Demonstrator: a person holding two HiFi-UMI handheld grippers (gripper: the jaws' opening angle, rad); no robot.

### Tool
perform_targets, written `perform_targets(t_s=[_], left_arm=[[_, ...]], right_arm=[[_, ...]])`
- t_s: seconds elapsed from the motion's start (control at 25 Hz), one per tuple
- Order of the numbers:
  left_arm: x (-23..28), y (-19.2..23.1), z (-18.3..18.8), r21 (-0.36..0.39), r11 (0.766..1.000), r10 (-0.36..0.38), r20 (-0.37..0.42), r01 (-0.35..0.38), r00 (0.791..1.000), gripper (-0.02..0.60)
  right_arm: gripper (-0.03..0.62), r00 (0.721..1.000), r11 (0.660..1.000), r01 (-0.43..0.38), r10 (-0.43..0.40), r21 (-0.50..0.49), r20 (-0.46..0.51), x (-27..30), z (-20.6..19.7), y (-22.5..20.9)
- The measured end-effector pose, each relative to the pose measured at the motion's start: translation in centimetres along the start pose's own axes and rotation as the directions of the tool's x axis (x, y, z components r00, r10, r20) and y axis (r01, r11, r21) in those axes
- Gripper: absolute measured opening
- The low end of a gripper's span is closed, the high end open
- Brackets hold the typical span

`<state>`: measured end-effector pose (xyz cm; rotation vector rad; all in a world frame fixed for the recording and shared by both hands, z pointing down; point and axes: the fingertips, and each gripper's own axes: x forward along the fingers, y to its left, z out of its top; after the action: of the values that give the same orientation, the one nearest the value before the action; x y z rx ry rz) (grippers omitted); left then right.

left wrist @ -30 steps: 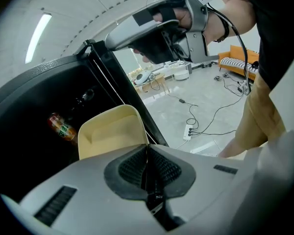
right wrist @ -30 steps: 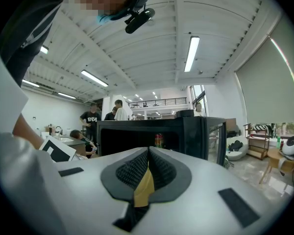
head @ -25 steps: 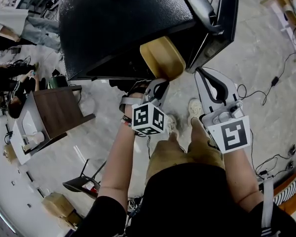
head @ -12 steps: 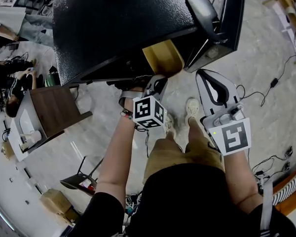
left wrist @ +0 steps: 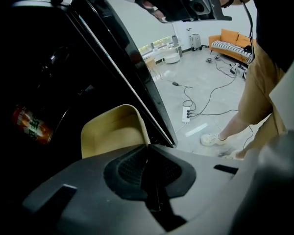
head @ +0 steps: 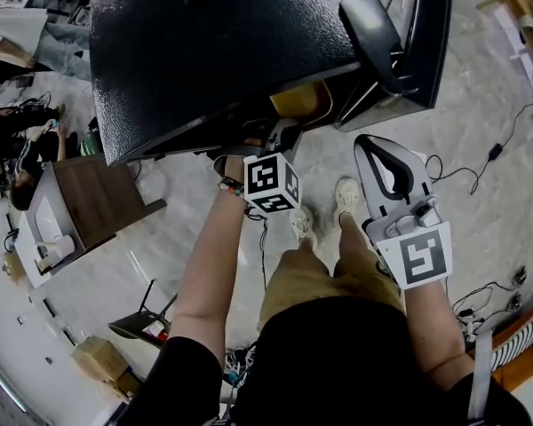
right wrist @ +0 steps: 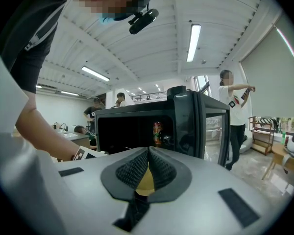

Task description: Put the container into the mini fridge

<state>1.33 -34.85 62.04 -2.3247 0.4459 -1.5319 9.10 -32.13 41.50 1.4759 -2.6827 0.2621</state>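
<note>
**Container Held at the Mouth of the Open Mini Fridge**

The tan container (head: 300,103) is seen at the upper centre of the head view, half tucked beneath the black top of the mini fridge (head: 222,51). The fridge's door (head: 426,43) is swung wide at the upper right. The container's rim is pinched by the closed jaws of the left gripper (head: 282,133). The right gripper (head: 374,143) is held right of centre, its jaws closed tip against tip. A red can (right wrist: 157,131) is shown inside the dark cabinet. Cables (head: 480,162) are trailed across the pale marbled floor (head: 489,87), and a wooden table (head: 98,198) is placed at the left. An orange sofa (left wrist: 232,37) is set at the upper right of the left gripper view, and strip lights (right wrist: 193,42) are fixed overhead.
</note>
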Motion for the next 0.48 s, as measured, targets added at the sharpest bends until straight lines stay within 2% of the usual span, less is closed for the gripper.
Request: perform_targets(t_s=[0.48], left_arm=[[3.6,1.3,-2.1,0.037,0.999,-0.014,-0.046,0.015,0.999,0.029]], right_arm=[[0.035,0.999,1.0,-0.018,0.018,-0.009,-0.042,1.1,-0.9,-0.3]])
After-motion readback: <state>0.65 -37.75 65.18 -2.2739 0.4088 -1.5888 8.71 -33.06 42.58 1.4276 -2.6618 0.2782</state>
